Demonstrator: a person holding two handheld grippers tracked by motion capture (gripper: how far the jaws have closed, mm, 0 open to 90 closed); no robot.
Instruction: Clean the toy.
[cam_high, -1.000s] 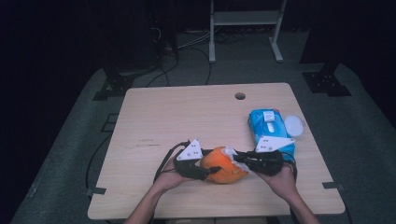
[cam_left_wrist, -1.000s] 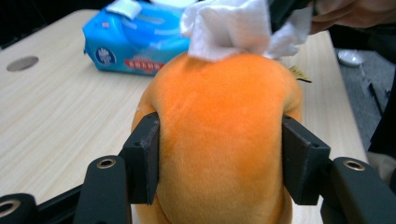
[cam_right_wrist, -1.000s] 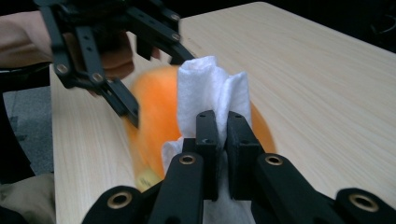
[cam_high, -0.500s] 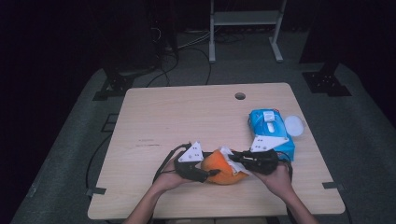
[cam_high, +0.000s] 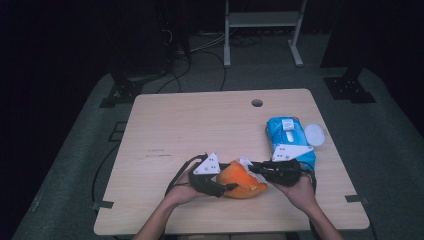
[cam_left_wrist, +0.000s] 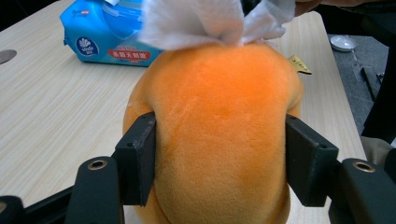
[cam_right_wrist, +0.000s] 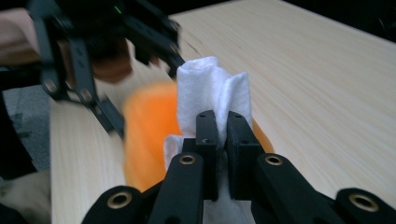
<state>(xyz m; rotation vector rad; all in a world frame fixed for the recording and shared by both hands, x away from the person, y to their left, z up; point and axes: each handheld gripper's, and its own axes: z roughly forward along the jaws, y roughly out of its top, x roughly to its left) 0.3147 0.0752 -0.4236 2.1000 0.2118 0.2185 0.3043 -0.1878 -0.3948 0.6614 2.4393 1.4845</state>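
Note:
An orange plush toy (cam_high: 241, 181) lies near the table's front edge, between both hands. My left gripper (cam_high: 226, 187) is shut on the toy (cam_left_wrist: 219, 130), its jaws pressing the two sides. My right gripper (cam_high: 254, 167) is shut on a crumpled white wipe (cam_right_wrist: 212, 95), holding it against the far top of the toy (cam_right_wrist: 149, 126). In the left gripper view the wipe (cam_left_wrist: 210, 21) sits on the toy's far end. A blue pack of wet wipes (cam_high: 289, 137) lies just beyond the right hand, also seen as the pack (cam_left_wrist: 105, 35) in the left gripper view.
A small white round lid (cam_high: 314, 134) lies right of the blue pack. The wooden table (cam_high: 200, 125) has a cable hole (cam_high: 257, 103) at the far middle. A yellow tag (cam_left_wrist: 299, 65) sticks out from the toy. Dark floor and stands surround the table.
The right gripper with the wipe has shifted slightly left over the toy. The left gripper and toy have barely moved.

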